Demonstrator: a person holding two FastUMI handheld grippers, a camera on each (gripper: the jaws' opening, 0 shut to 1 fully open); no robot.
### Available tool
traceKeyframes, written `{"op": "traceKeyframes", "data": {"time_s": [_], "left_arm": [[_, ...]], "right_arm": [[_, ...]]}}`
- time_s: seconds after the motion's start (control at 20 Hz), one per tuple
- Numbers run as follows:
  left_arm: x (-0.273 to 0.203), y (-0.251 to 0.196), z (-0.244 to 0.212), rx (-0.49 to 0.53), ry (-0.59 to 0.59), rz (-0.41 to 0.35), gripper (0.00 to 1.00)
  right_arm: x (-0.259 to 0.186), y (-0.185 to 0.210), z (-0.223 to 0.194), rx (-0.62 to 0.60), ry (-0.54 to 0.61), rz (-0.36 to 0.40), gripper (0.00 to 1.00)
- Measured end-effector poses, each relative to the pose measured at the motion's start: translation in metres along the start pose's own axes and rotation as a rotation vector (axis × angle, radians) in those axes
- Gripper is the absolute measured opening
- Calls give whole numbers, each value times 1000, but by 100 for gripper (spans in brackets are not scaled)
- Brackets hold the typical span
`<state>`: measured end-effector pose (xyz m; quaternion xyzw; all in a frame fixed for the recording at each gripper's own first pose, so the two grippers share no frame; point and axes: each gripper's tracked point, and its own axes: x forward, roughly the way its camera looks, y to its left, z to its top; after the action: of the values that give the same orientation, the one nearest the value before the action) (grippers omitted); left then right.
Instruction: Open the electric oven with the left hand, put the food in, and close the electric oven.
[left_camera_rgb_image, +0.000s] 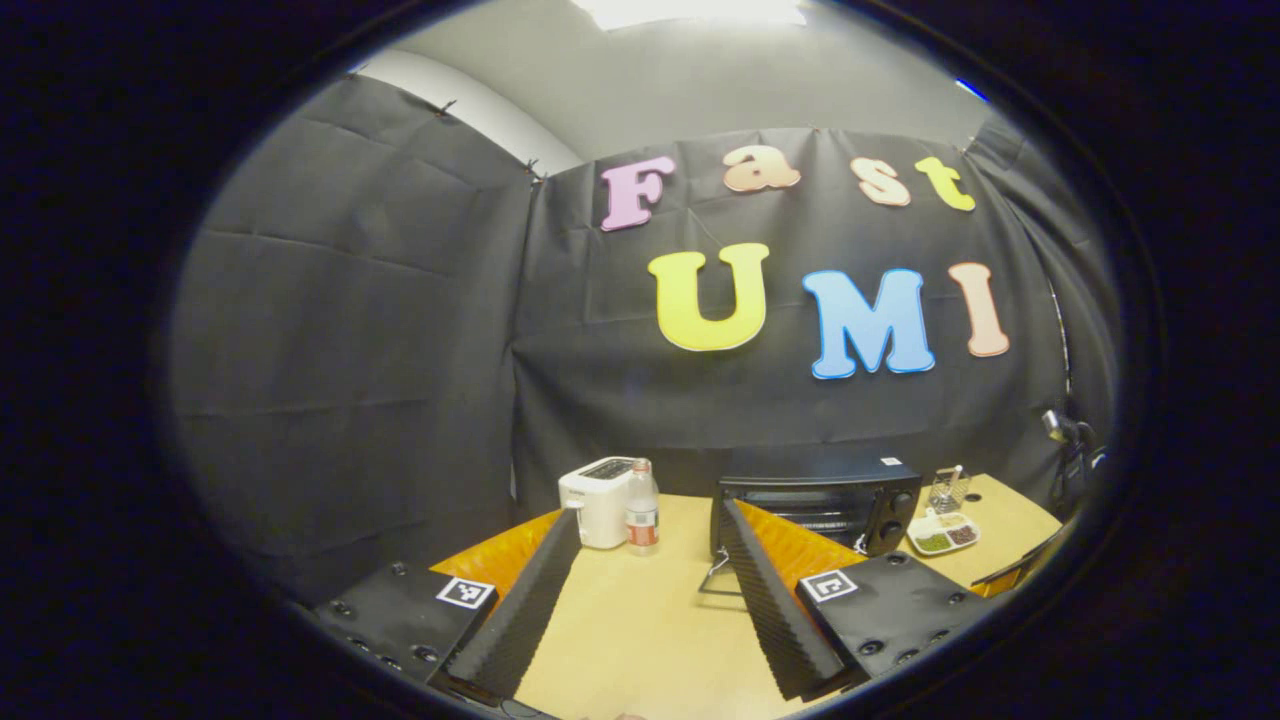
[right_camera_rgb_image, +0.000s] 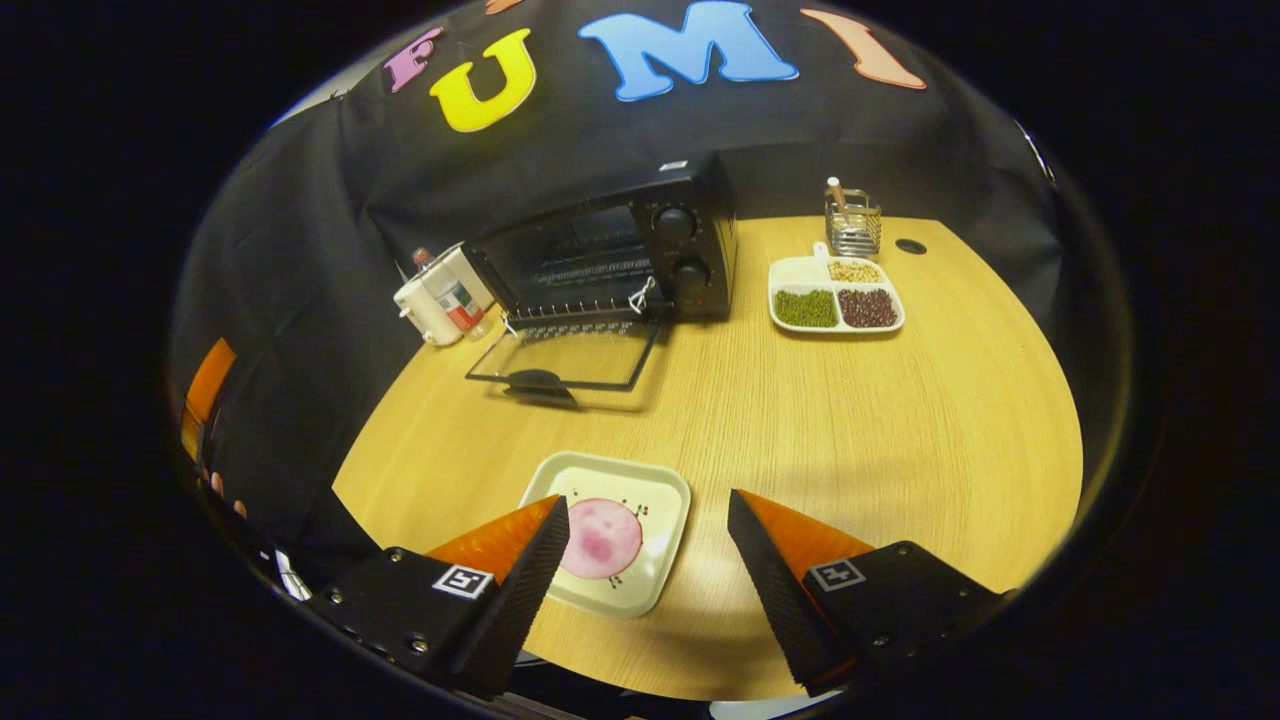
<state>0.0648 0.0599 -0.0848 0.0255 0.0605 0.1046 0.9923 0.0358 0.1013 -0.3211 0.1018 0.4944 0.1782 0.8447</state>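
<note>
Hovering over the round light-wood table (right_camera_rgb_image: 850, 430), the right gripper (right_camera_rgb_image: 648, 530) has its fingers spread wide with nothing between them. Just ahead of it sits a square cream plate (right_camera_rgb_image: 655, 495) with a pink round slice of food (right_camera_rgb_image: 598, 538) on it; the left finger overlaps the plate's near corner in the right gripper view, though I can't tell if it's actually touching.

Further back stands the black electric oven (right_camera_rgb_image: 640, 255), two knobs on its right side, with its glass door (right_camera_rgb_image: 565, 358) dropped flat open onto the table. To its left there's a white toaster (right_camera_rgb_image: 428, 305) with a clear plastic bottle (right_camera_rgb_image: 462, 305) right beside it. To the oven's right is a white divided dish (right_camera_rgb_image: 835, 300) holding green, dark red and pale beans, and behind that a small wire holder (right_camera_rgb_image: 853, 228).

The left gripper (left_camera_rgb_image: 650, 530) is also held wide open and empty, well back from the table edge and pointing toward the gap between toaster and oven. From its view you see the same toaster (left_camera_rgb_image: 597, 497), bottle (left_camera_rgb_image: 641, 507) and oven (left_camera_rgb_image: 830, 500) at the far side of the table (left_camera_rgb_image: 650, 620).
</note>
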Motion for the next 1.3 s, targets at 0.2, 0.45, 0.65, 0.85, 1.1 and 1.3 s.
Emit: {"op": "traceKeyframes", "data": {"time_s": [0.2, 0.45, 0.65, 0.85, 1.1, 1.3], "left_arm": [[-7, 21, -1, -6, 13, 56, 100], [-17, 46, 1, -17, 7, 117, 100], [-18, 50, 3, -6, 2, 136, 100], [-15, 41, 4, -10, -1, 122, 100], [-8, 30, 9, 3, -15, 91, 100], [-4, 27, 10, 9, -16, 79, 100]], "right_arm": [[20, 1, -23, 44, 114, 16, 99], [38, -5, -52, 81, 249, 4, 96], [43, -5, -52, 106, 277, 17, 77], [46, -6, -58, 117, 315, 22, 53], [49, -21, -57, 124, 349, -16, 15], [53, -23, -60, 134, 374, -24, 11]]}}
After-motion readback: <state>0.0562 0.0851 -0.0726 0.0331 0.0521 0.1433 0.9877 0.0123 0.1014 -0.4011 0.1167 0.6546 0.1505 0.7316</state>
